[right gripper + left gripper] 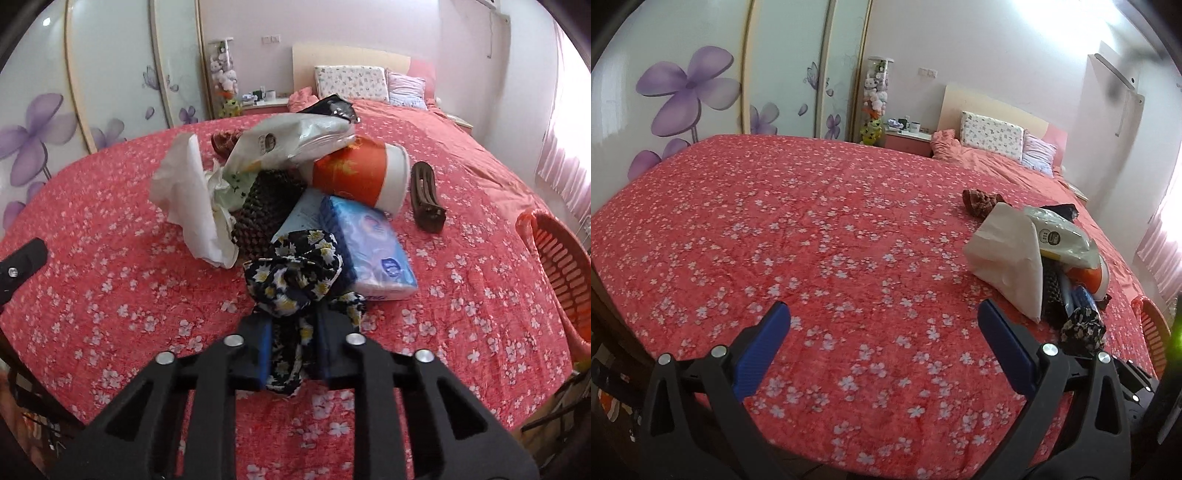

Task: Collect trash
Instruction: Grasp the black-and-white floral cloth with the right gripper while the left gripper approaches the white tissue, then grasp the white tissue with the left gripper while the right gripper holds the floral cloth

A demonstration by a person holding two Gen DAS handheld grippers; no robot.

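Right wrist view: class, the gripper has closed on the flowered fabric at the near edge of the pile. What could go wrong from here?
1. The right gripper is shut on the flowered fabric, which touches the tissue pack; lifting may drag the pack.
2. The paper cup lies tilted on the pile and could roll.
3. The fabric may be no trash, so it may not belong in the orange basket.

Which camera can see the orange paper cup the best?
The right wrist view. There the orange paper cup lies on its side in the pile, its whole side and white rim showing. In the left wrist view only a small orange patch peeks out beneath the white plastic bag.
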